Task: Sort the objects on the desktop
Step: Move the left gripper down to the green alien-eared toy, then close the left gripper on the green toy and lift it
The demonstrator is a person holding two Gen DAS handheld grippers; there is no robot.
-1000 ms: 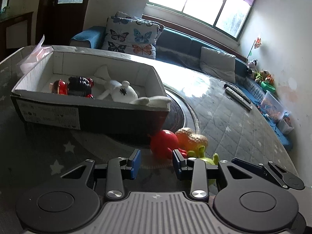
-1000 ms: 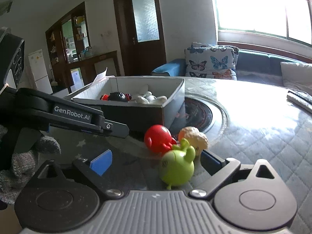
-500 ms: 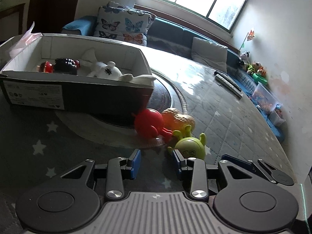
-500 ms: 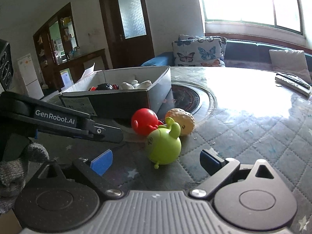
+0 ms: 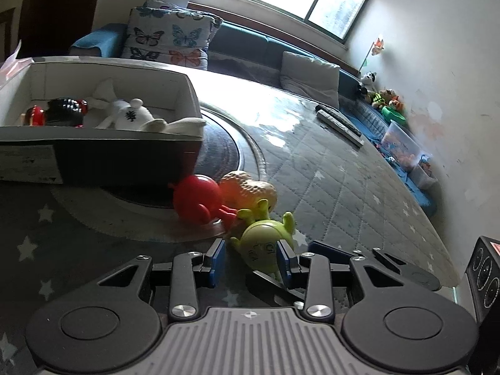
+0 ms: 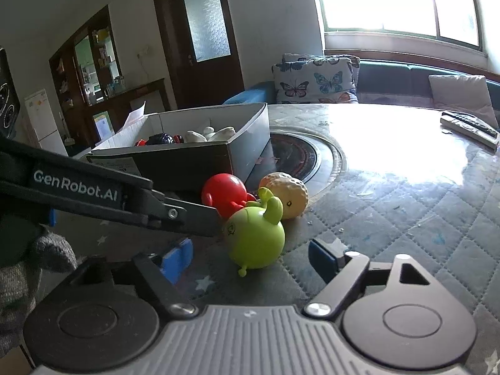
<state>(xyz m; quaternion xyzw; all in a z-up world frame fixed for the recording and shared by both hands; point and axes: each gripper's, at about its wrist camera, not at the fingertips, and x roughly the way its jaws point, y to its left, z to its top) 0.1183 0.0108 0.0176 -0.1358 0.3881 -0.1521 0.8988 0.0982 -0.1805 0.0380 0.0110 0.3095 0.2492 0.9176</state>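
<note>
Toys wait at the foot of a cardboard box [image 5: 103,143] on a quilted grey tabletop [image 5: 328,187]: a round green toy [image 5: 265,243] with stubby ears lies nearest the cameras, touching a red toy [image 5: 197,200] and just beside a tan, bumpy one [image 5: 250,187], both of which sit against the box's front corner. In the left wrist view, the left gripper [image 5: 250,257] has its blue-padded jaws parted on either side of the green toy, the right pad at its flank and the left pad clear of it, so nothing is clamped. In the right wrist view, the right gripper [image 6: 250,257] hangs behind the same green toy [image 6: 254,237] with its jaws spread wide and holding nothing, while the left tool's black arm reaches in from the left edge, its tip at the toy's side. Inside the box lie a white plush figure [image 5: 125,117], a dark toy and a small red one. Farther across the table rest two remote controls [image 5: 339,123]; beyond them stand a blue sofa with a butterfly-print cushion [image 5: 168,40] and bright windows.
</note>
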